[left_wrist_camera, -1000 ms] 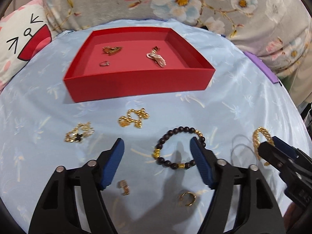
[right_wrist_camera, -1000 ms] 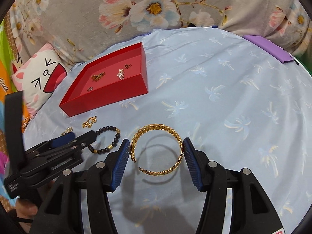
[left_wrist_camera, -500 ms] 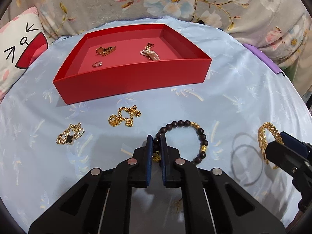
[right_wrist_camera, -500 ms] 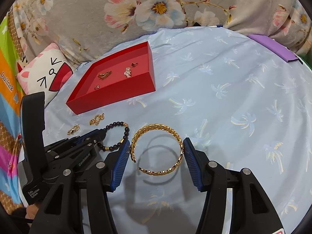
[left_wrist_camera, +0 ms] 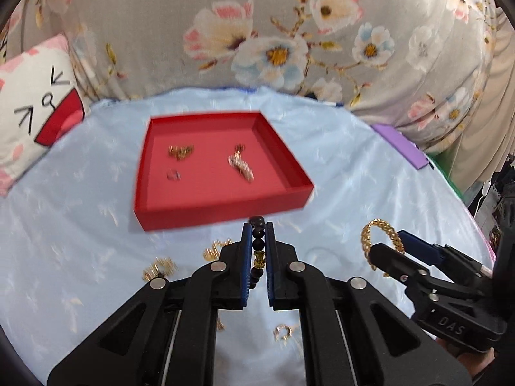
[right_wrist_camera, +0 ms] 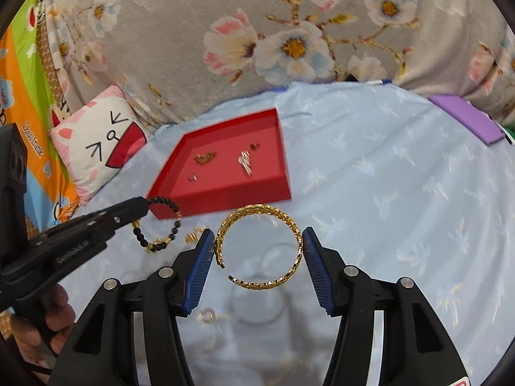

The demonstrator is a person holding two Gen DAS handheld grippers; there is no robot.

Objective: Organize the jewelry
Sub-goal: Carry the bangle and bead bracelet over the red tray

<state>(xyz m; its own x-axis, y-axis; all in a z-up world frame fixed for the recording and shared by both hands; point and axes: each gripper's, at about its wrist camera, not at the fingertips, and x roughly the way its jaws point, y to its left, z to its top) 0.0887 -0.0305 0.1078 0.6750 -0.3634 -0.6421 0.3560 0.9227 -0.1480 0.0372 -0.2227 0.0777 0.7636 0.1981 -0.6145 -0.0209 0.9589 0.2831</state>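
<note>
My left gripper [left_wrist_camera: 257, 226] is shut on a black bead bracelet [left_wrist_camera: 258, 241] with gold beads, lifted above the blue cloth. From the right wrist view the bead bracelet [right_wrist_camera: 175, 225] hangs in a loop from the left gripper [right_wrist_camera: 143, 207]. My right gripper [right_wrist_camera: 257, 238] is shut on an open gold chain bangle [right_wrist_camera: 257, 209], its pads pressing both sides, with its shadow on the cloth below. The bangle [left_wrist_camera: 376, 226] and right gripper [left_wrist_camera: 386, 244] also show at the right of the left wrist view. A red tray [left_wrist_camera: 219, 215] [right_wrist_camera: 225, 204] lies ahead, holding small gold pieces, a ring and a pearl piece.
Loose gold pieces [left_wrist_camera: 159, 268] [left_wrist_camera: 215, 249] and a small ring [left_wrist_camera: 282, 333] lie on the blue cloth under my grippers. A purple flat object [right_wrist_camera: 466, 122] sits at the far right edge. A cat pillow [right_wrist_camera: 99, 141] and floral fabric stand behind the tray.
My left jaws closed on the bead bracelet and lifted it off the cloth. My right gripper rose too, still holding the gold bangle. The tray now looks lower and farther off.
</note>
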